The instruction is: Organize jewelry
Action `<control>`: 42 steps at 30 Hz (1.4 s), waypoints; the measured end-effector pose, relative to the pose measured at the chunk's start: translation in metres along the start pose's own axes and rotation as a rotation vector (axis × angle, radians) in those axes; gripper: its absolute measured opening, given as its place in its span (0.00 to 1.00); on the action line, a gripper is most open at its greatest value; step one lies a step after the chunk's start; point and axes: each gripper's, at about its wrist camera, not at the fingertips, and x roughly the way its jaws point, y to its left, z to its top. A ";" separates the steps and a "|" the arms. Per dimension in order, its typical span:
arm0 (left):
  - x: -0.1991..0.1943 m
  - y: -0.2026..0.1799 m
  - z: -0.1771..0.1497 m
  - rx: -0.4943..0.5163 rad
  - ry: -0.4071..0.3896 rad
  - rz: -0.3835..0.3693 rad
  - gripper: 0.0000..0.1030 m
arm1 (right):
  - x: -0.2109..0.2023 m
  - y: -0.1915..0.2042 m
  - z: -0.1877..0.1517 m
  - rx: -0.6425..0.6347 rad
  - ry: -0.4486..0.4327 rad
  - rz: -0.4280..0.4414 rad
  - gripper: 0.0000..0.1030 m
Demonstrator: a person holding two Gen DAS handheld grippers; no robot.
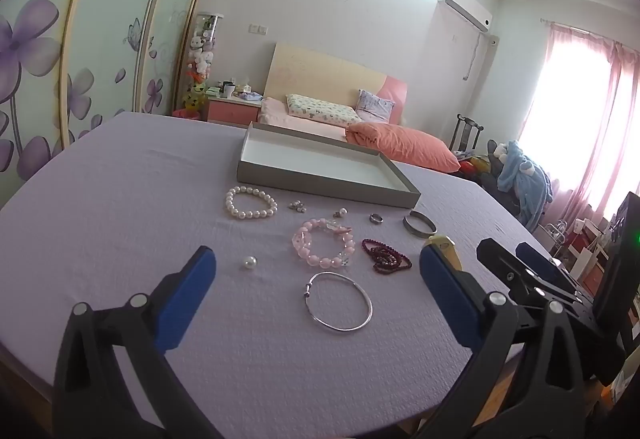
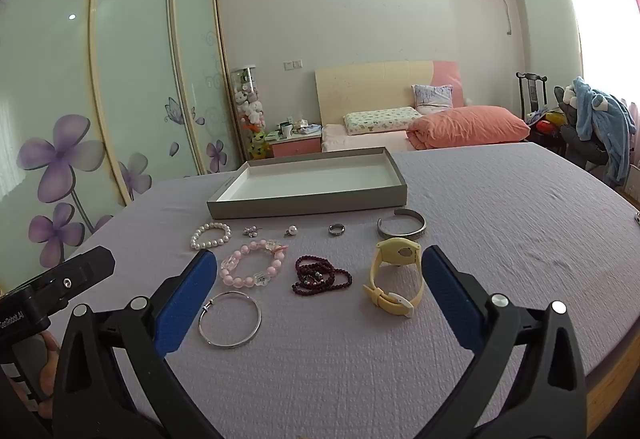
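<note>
Jewelry lies on a lilac cloth before an empty grey tray (image 1: 320, 181) (image 2: 304, 205): a white pearl bracelet (image 1: 251, 203) (image 2: 211, 235), a pink bead bracelet (image 1: 323, 247) (image 2: 252, 269), dark red beads (image 1: 386, 259) (image 2: 322, 275), a thin silver bangle (image 1: 338, 301) (image 2: 230, 319), a silver cuff (image 1: 419, 223) (image 2: 402, 225), a ring (image 1: 376, 218) (image 2: 336, 229), a loose pearl (image 1: 249, 262), small earrings (image 1: 297, 205) (image 2: 251, 231) and a yellow watch (image 2: 394, 281). My left gripper (image 1: 318, 271) is open above the bangle. My right gripper (image 2: 320, 275) is open, hovering over the beads.
The table (image 1: 120, 199) has a rounded edge at the right (image 2: 616, 351). A bed with an orange pillow (image 2: 468, 129) stands behind it. A wardrobe (image 2: 80, 99) is at the left. A chair with blue clothes (image 2: 600, 123) is at the right.
</note>
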 end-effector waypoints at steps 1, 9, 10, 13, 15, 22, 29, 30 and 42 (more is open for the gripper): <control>0.000 0.000 0.000 0.000 0.000 0.001 0.98 | 0.000 0.000 0.000 0.000 0.000 0.000 0.99; -0.001 -0.003 -0.001 0.002 0.000 0.000 0.98 | 0.000 0.000 0.000 0.000 0.000 0.000 0.99; -0.001 -0.001 0.000 0.002 0.000 -0.001 0.98 | 0.000 0.000 0.000 0.000 0.000 0.001 0.99; 0.000 0.000 0.000 0.000 0.001 0.000 0.98 | -0.001 0.000 0.000 -0.001 0.000 0.001 0.99; 0.000 0.000 0.000 0.000 0.001 0.000 0.98 | -0.001 0.000 0.000 0.000 0.000 0.001 0.99; 0.000 0.000 0.000 -0.001 0.002 0.001 0.98 | 0.001 0.002 -0.001 0.001 -0.002 0.000 0.99; 0.000 0.000 0.000 0.000 0.002 -0.001 0.98 | 0.000 0.003 0.002 0.000 -0.003 0.002 0.99; 0.000 0.000 0.000 -0.001 0.002 0.000 0.98 | 0.000 0.004 0.002 0.000 -0.003 0.002 0.99; 0.000 0.000 0.000 0.000 0.003 0.000 0.98 | -0.003 0.004 0.006 0.000 -0.003 0.001 0.99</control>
